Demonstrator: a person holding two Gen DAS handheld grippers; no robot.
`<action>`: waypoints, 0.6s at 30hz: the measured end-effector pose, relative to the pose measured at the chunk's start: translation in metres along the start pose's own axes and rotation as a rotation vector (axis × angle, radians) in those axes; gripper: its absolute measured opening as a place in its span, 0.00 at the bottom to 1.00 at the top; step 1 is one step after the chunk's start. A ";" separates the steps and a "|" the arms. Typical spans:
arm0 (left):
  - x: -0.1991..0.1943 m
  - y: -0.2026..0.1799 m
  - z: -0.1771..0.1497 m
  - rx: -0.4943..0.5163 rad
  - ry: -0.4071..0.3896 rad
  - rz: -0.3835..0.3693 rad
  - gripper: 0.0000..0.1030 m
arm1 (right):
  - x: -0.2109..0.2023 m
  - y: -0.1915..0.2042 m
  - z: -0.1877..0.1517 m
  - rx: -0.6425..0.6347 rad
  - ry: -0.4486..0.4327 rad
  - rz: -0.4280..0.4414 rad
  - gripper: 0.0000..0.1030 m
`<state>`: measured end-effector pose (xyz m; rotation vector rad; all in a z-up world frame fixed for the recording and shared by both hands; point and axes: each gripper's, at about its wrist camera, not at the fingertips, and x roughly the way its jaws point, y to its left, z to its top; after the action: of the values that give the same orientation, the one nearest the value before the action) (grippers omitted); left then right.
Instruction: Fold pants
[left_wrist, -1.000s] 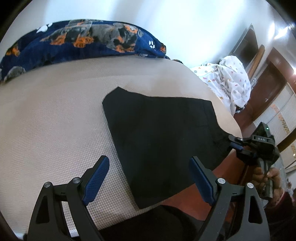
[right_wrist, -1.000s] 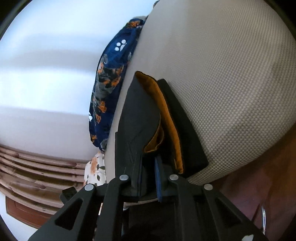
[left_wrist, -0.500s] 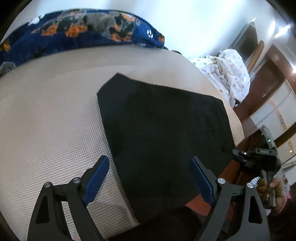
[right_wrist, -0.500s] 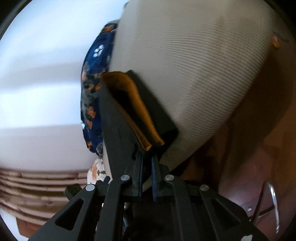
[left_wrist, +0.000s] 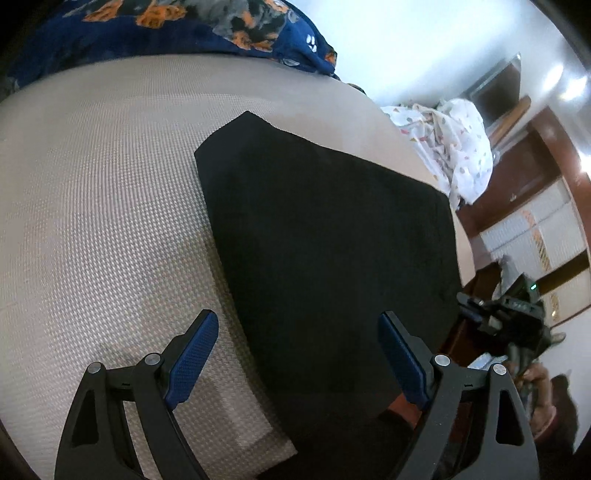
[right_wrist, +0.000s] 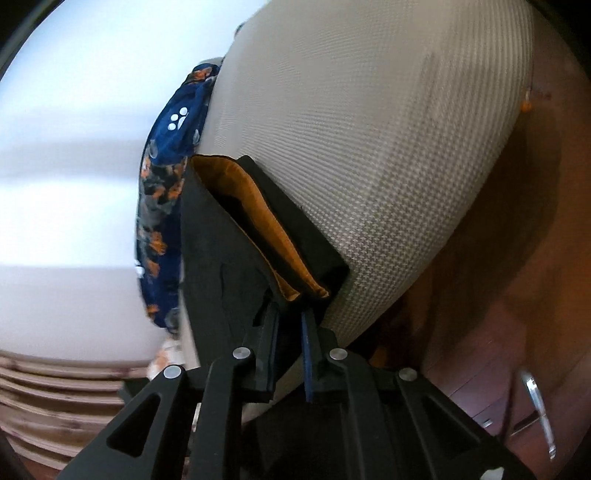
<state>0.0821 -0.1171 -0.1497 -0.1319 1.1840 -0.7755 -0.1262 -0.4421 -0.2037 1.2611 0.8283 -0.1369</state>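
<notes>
beige bed (left_wrist: 110, 206); right claw (right_wrist: 290, 317) pinching pants (right_wrist: 221, 258)

Lay open on the left: bare beige bed (left_wrist: 96, 206) with nothing on it, free for a hand to pass. Was taken up in the middle and right by the flat black pants (left_wrist: 332, 236). Was blocked at the far edge by a blue patterned blanket (left_wrist: 177, 33), at the far right by a heap of white dotted cloth (left_wrist: 458, 155). Dropped off at the right to wooden floor (right_wrist: 480, 350).
</notes>
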 end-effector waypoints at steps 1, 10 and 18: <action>-0.001 0.000 0.000 0.009 0.000 0.001 0.85 | -0.001 0.004 -0.001 -0.020 -0.012 -0.020 0.10; 0.008 0.002 -0.007 0.007 -0.009 0.036 0.85 | -0.004 0.041 -0.008 -0.325 -0.064 -0.210 0.15; 0.013 -0.008 -0.007 0.037 -0.009 0.092 0.85 | -0.012 0.049 -0.010 -0.423 -0.147 -0.346 0.73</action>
<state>0.0741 -0.1284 -0.1589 -0.0502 1.1588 -0.7150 -0.1143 -0.4210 -0.1588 0.6974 0.8871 -0.3107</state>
